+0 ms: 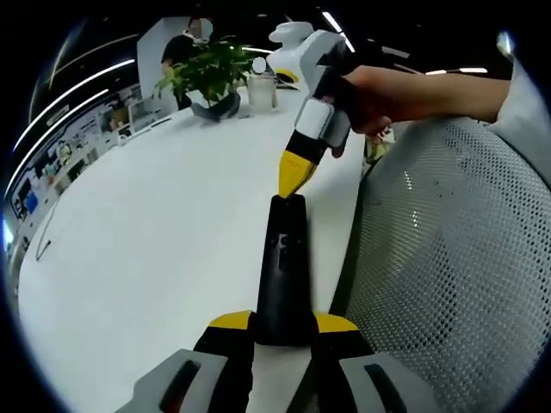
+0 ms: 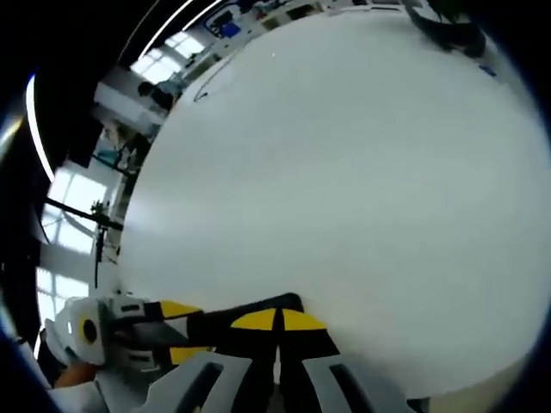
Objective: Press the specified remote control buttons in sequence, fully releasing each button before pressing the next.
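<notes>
Steadying the black remote control (image 1: pixel 284 267) near the white worktop (image 1: pixel 155 241) edge, clenched at its near end in the left tongs (image 1: pixel 282 325), with the closed, empty right tongs (image 1: pixel 295 181) tip on its far end; pressing straight down, then lifting fully clear.

Remote (image 1: pixel 284 267) in left gripper (image 1: pixel 284 325) — seemingly clamped

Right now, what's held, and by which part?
The left gripper clamps the black remote at its near end. The right gripper holds nothing; its shut tips meet the remote's far end.
</notes>
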`<action>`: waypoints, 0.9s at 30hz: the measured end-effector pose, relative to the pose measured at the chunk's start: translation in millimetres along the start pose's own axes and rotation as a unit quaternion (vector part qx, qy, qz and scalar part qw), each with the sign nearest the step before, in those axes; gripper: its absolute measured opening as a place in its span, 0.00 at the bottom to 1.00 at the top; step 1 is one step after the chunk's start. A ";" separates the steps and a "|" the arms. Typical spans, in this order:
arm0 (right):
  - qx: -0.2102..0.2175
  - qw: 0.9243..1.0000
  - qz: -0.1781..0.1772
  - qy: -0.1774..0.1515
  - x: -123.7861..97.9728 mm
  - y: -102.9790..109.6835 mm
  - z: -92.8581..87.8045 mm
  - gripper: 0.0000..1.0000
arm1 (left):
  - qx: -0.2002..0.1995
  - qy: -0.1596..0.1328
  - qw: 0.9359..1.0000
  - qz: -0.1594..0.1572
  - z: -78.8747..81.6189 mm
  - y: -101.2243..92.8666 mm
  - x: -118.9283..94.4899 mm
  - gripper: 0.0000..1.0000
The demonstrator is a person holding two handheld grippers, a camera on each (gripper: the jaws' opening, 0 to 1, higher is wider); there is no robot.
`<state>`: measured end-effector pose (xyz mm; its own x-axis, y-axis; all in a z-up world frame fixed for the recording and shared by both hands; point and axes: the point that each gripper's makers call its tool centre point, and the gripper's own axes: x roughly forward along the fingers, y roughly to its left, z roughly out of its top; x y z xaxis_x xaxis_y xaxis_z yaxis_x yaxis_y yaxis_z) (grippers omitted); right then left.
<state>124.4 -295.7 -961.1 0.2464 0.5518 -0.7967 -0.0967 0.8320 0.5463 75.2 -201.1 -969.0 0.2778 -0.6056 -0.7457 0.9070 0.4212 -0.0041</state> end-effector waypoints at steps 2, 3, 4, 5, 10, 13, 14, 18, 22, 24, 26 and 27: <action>0.008 1.000 0.002 -0.001 0.0 0.6 -0.6 0.00 | 0.000 0.000 1.000 0.000 -0.2 0.3 0.0 0.24; 0.011 1.000 0.003 -0.001 0.0 0.6 -0.6 0.00 | 0.000 0.000 1.000 0.000 -0.1 0.4 0.0 0.24; 0.015 1.000 0.003 -0.001 0.2 0.4 -0.5 0.00 | 0.000 0.000 1.000 0.000 -0.3 0.4 0.0 0.24; 0.018 1.000 0.004 -0.001 0.7 0.2 -0.5 0.00 | 0.000 0.000 1.000 0.000 -0.3 0.4 0.1 0.24; 0.021 1.000 0.001 0.003 0.7 1.0 -1.4 0.00 | 0.001 0.000 1.000 0.000 -1.0 0.2 0.2 0.24; -0.005 1.000 -0.012 0.003 0.7 0.7 0.1 0.00 | 0.001 -0.001 1.000 0.000 -1.2 -0.1 0.4 0.24; -0.011 1.000 -0.011 -0.002 0.8 1.9 1.0 0.00 | 0.001 -0.001 1.000 0.000 -1.3 -0.3 0.4 0.24; -0.025 0.999 0.019 -0.005 0.8 15.0 1.1 0.00 | 0.001 -0.001 1.000 -0.001 -1.5 -0.9 0.5 0.24; -0.027 1.000 0.012 0.010 3.8 12.1 -3.6 0.00 | 0.001 -0.001 1.000 -0.001 -1.7 -1.5 0.5 0.24; -0.018 0.999 0.016 0.023 4.4 12.5 -8.4 0.00 | 0.001 -0.001 1.000 0.000 -1.8 -1.9 0.6 0.24; -0.018 0.999 0.014 0.031 5.8 11.7 -11.2 0.00 | 0.001 -0.001 1.000 0.000 -2.0 -2.2 0.5 0.24; -0.022 0.999 0.013 0.034 6.2 11.8 -12.4 0.00 | 0.001 -0.001 1.000 0.000 -2.1 -2.4 0.5 0.24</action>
<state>112.8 -281.7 -962.8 0.1773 0.5747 -0.7989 -0.1445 0.8182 0.5565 72.5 -201.0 -970.7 0.2780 -0.6076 -0.7440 0.9076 0.4198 -0.0037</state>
